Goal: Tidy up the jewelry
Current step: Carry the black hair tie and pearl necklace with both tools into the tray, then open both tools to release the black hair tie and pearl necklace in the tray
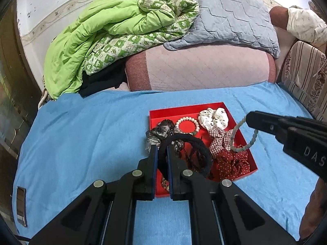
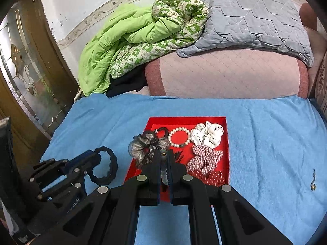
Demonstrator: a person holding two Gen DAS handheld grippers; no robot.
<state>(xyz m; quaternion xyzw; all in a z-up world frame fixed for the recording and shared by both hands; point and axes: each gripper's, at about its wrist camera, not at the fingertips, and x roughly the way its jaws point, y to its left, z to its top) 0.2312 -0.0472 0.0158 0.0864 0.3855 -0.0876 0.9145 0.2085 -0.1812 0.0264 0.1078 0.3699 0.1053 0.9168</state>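
A red tray (image 1: 152,115) (image 2: 226,140) lies on the blue bedsheet. In it are a pearl bracelet (image 1: 187,125) (image 2: 179,137), a white dotted scrunchie (image 1: 213,118) (image 2: 207,134), a plaid scrunchie (image 1: 219,140) (image 2: 204,159), a red dotted scrunchie (image 1: 233,163) and a grey lace scrunchie (image 2: 145,145). My left gripper (image 1: 161,149) (image 2: 97,157) is shut on a black hair tie (image 1: 201,153) (image 2: 108,165), held above the tray's near left side. My right gripper (image 2: 163,153) (image 1: 248,118) is shut on a pale beaded hair loop (image 1: 243,143) (image 2: 164,175) that dangles over the tray.
A small metal trinket (image 2: 313,183) lies on the blue sheet (image 1: 81,132) to the tray's right. A phone (image 1: 21,206) rests at the sheet's left edge. A pink bolster (image 1: 204,67), green quilt (image 1: 92,40) and grey pillow (image 1: 231,16) are piled behind. A door (image 2: 30,71) stands on the left.
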